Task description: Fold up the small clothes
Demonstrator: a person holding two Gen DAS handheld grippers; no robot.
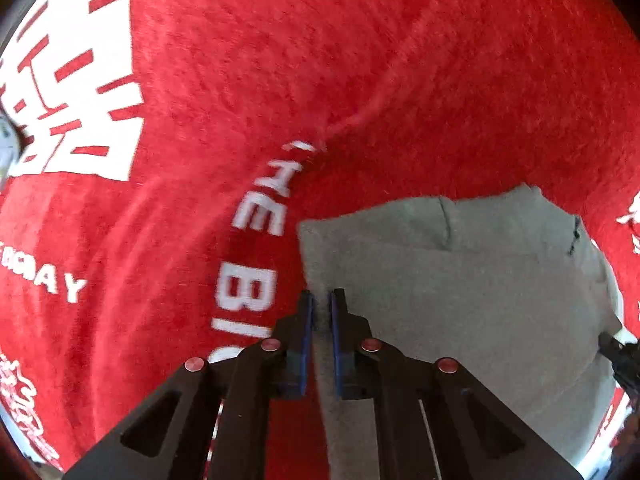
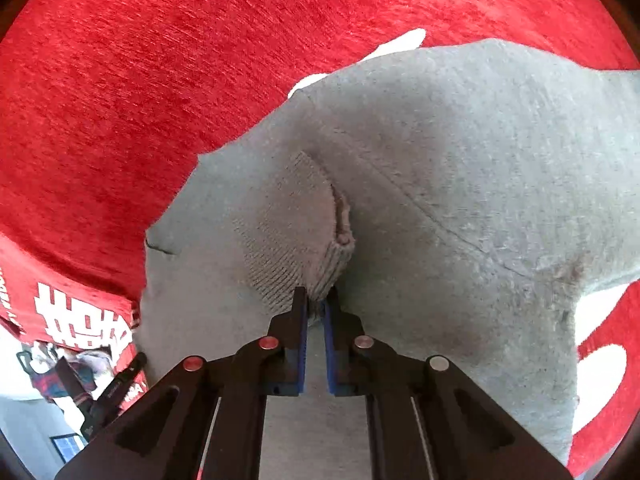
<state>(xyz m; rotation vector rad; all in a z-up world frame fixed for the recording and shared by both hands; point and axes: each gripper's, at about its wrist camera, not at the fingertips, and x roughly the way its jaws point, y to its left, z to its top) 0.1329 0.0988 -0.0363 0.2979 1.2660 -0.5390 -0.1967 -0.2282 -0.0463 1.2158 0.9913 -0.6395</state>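
A small grey knit garment [image 1: 460, 280] lies on a red cloth [image 1: 320, 60] printed with white letters. My left gripper [image 1: 321, 300] points down at the garment's left edge, its blue pads nearly together with a strip of grey fabric pinched between them. In the right wrist view the same grey garment [image 2: 460, 160] is bunched up, with a ribbed cuff [image 2: 292, 232] and a seam showing. My right gripper [image 2: 316, 300] is shut on the lower end of that ribbed cuff, which puckers where the pads meet.
The red cloth [image 2: 120, 100] covers the whole surface around the garment. Its edge [image 2: 80, 316] hangs at the lower left of the right wrist view, with a floor and dark objects [image 2: 100, 392] beyond. A black gripper part [image 1: 620, 360] shows at the right rim.
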